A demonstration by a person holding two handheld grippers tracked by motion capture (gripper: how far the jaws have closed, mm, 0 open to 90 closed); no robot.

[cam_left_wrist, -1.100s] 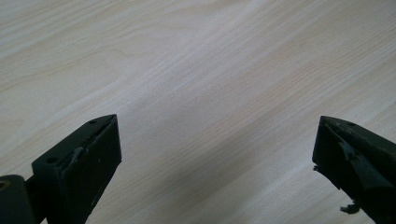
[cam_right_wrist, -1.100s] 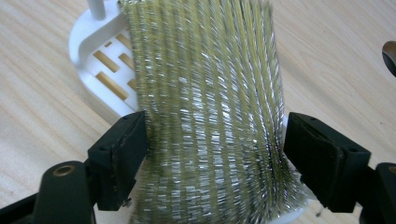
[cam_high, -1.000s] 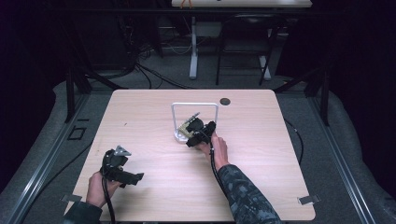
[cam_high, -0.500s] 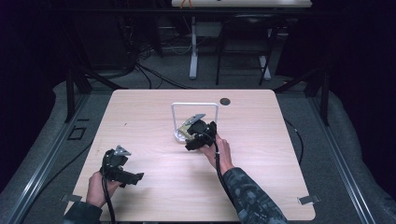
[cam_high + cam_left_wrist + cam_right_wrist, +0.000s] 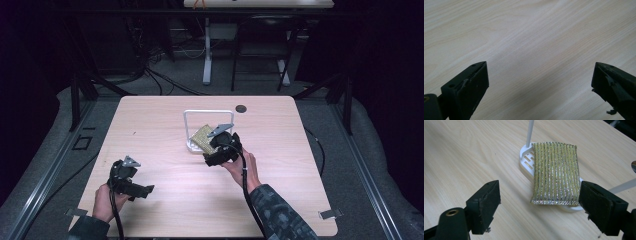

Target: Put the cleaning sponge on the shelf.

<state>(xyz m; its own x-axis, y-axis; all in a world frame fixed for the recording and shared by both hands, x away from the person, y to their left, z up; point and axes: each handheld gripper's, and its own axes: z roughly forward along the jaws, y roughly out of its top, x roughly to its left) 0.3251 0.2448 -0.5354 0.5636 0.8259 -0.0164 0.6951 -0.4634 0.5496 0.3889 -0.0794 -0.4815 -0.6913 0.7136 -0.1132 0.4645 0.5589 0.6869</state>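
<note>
A gold and silver glitter scouring pad (image 5: 556, 173) lies flat across the base of a white wire rack (image 5: 526, 161), and its near edge hangs over the base. My right gripper (image 5: 540, 192) is open just short of that near edge, with nothing between its pads (image 5: 485, 206). In the high view the pad (image 5: 201, 134) rests at the foot of the rack (image 5: 187, 122) in mid table, and the right gripper (image 5: 212, 146) is close behind it. My left gripper (image 5: 142, 190) is held low at the near left. Its jaws stand wide open over bare wood (image 5: 539, 67).
The light wooden table (image 5: 300, 165) has a small dark round disc (image 5: 241, 108) near its far edge. The rack's thin white posts (image 5: 530, 132) rise beyond the pad. Dark floor, cables and desk legs lie behind the table.
My right gripper has drawn back a little from the rack toward the person, and the pad stays on the rack base. The left gripper has not moved.
</note>
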